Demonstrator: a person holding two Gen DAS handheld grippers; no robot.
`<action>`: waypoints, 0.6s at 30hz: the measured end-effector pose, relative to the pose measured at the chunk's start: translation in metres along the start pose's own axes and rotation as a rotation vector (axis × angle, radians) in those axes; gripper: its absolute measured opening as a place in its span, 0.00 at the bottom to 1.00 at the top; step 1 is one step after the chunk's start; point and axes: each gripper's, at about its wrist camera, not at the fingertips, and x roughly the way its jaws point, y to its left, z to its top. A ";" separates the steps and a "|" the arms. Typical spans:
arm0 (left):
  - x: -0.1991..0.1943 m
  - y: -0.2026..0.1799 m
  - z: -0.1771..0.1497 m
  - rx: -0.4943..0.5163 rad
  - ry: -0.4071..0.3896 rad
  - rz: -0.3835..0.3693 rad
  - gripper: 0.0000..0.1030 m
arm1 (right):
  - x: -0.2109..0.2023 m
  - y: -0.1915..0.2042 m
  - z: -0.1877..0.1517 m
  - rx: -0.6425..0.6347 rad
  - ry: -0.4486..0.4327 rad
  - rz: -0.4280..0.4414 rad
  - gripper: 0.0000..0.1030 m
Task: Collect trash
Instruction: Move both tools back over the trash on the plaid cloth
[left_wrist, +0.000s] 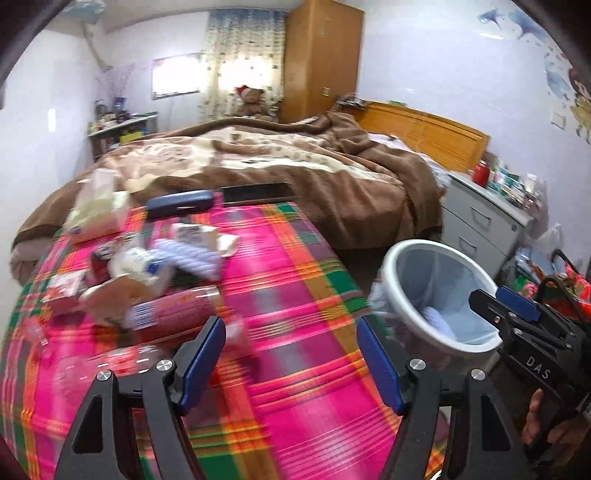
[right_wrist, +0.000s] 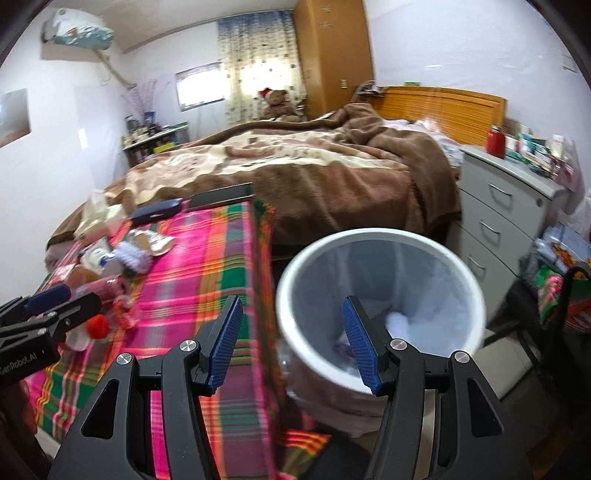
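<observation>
Scanning from the left, the trash sits in a loose pile (left_wrist: 147, 273) at the far left part of the plaid tablecloth (left_wrist: 295, 288). The pile contains a tissue pack (left_wrist: 94, 218), crumpled paper and small cartons, a red can (left_wrist: 99, 264) and a clear plastic bottle with a pink label (left_wrist: 173, 314) lying on its side nearest the tools. Motion blur hides finer detail.

The left gripper (left_wrist: 291, 354) hangs over the cloth with its jaws parted about halfway and nothing between the blue pads.

The right gripper (right_wrist: 291, 343) is likewise parted about halfway and empty, positioned at the table edge above the near rim of the white bin (right_wrist: 380, 240). The bin stands on the floor just beside the table, lined with a bag, with a few pale scraps at the bottom.

Handling judgement: the pile is light. Paper and cartons are soft and will crush, so any fold serves as a grip point. The bottle looks smooth and liable to roll; it should be taken across the middle of its body. The can is thin-walled; grip across its side.
</observation>
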 end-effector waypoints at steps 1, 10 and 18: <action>-0.002 0.005 -0.001 -0.008 -0.002 0.010 0.71 | 0.001 0.005 0.000 -0.008 0.000 0.012 0.56; -0.031 0.085 -0.020 -0.130 -0.025 0.142 0.71 | 0.012 0.057 -0.004 -0.093 0.016 0.151 0.56; -0.049 0.148 -0.033 -0.224 -0.031 0.228 0.71 | 0.016 0.097 -0.008 -0.175 0.031 0.242 0.56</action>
